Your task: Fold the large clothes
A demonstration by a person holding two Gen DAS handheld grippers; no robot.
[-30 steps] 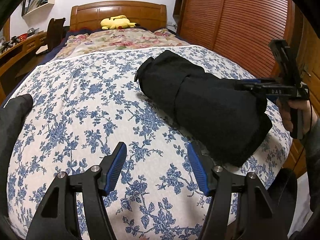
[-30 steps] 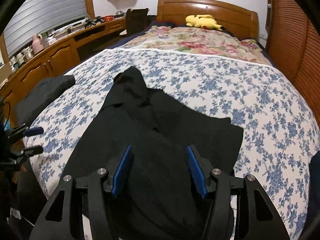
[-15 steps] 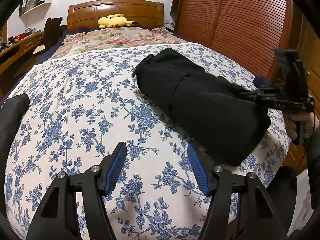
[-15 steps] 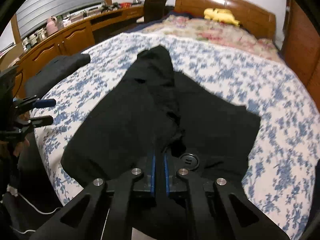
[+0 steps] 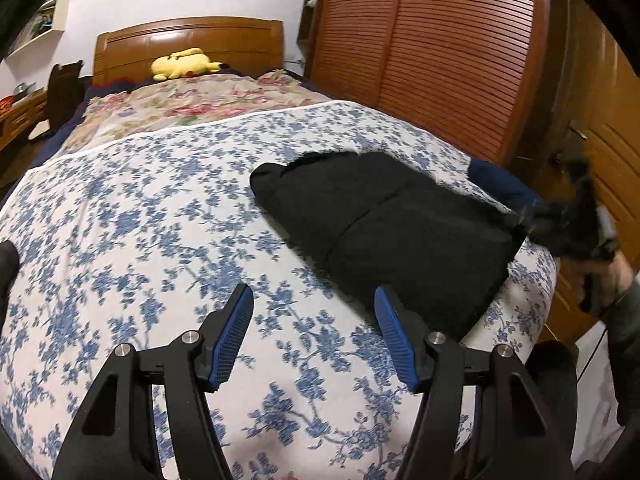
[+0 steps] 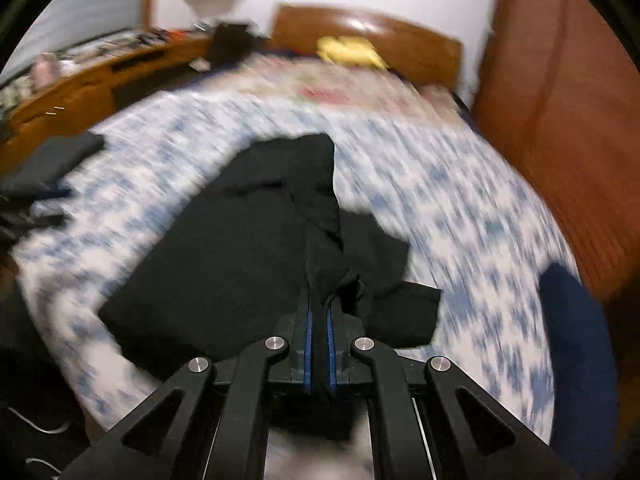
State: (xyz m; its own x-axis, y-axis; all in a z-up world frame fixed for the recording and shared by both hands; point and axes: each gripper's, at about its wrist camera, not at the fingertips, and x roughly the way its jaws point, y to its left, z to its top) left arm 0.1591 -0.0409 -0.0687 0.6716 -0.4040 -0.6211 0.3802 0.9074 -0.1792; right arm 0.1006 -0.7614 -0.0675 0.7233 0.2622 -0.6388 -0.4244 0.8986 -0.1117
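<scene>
Now the right gripper (image 6: 319, 320) is clenched on a fold of the black garment (image 5: 392, 224), spread ahead of it on the floral bedspread (image 5: 140, 220); left gripper (image 5: 314, 336) gapes wide, garment off its right finger.

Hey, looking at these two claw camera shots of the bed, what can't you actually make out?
- Right wrist view: the yellow plush toy and the desk clutter are smeared by motion blur.
- Right wrist view: how much black garment the right claw pinches is hidden between its pads.
- Left wrist view: the right claw is blurred at the frame edge.
- Left wrist view: the left claw hides the bedspread beneath.
</scene>
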